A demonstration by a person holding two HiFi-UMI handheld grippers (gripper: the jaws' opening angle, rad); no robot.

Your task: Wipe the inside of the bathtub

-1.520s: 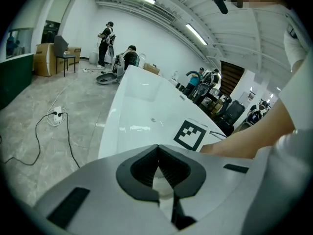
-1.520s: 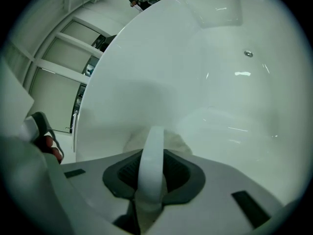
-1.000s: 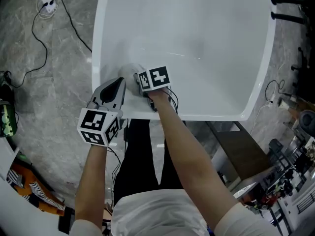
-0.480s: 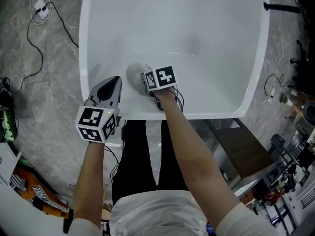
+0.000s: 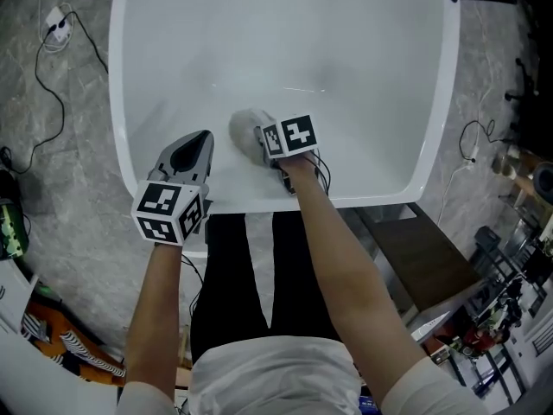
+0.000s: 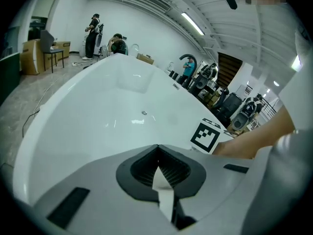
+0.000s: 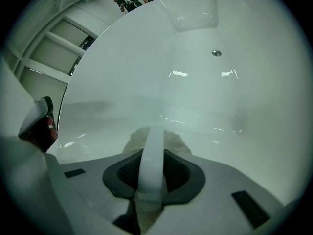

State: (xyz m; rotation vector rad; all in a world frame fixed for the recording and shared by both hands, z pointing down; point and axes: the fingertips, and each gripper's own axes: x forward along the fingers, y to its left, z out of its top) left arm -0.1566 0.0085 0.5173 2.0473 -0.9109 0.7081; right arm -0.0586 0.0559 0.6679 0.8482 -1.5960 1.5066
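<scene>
— Right tool (image 5: 263, 141), head view: what does it grip, and what has changed?
— Its jaws are clamped on the grey wiping pad (image 5: 244, 132), pressed to the near inner wall of the bathtub (image 5: 346, 50). Within the last second the pad has slid rightward, out of the near-left corner. That corner is probably wiped; most of the basin is not. Left tool (image 5: 192, 152) hangs closed over the near rim, just beside the pad.
— Left gripper view?
— Jaws together and empty; a white strip shows at their seam. The basin opens beyond, with the drain (image 6: 144, 113) well apart.
— Right gripper view?
— A white strap crosses the pad between the jaws. Bare floor runs ahead to the drain and the far wall, and nothing obstructs a stroke. The only edges to mind are the near rim and the left tool over it.
</scene>
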